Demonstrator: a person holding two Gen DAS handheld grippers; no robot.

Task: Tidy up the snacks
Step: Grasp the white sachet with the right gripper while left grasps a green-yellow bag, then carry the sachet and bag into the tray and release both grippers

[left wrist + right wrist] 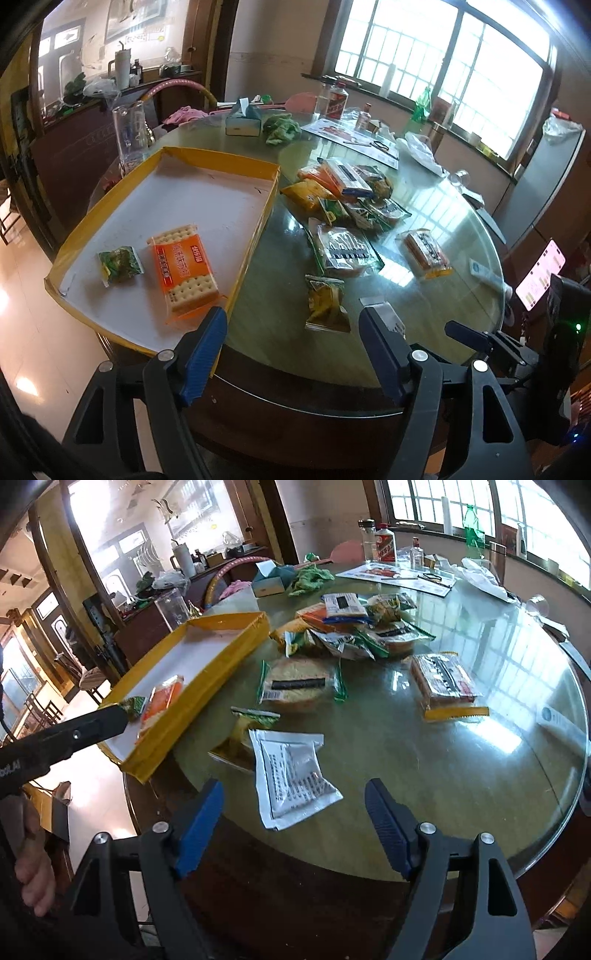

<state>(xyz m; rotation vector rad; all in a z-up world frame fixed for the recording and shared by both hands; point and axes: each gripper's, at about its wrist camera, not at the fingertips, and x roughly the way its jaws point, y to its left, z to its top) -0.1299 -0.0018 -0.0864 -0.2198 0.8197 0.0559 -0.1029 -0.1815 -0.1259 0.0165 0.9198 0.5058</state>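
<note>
Just ahead of the empty, wide-open right gripper (293, 827) lies the flat white foil sachet (293, 779) on the round glass-topped table (461, 775), long axis running near-to-far, nearer than the open left gripper (293, 350).

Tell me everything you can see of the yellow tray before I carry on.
The yellow tray is a shallow rectangular box that looks like cardboard, with a white floor and low yellow walls. It sits at the round glass table's edge, one end overhanging it. Inside lie an orange cracker pack and a small green snack packet, apart. No claw touches it.
</note>
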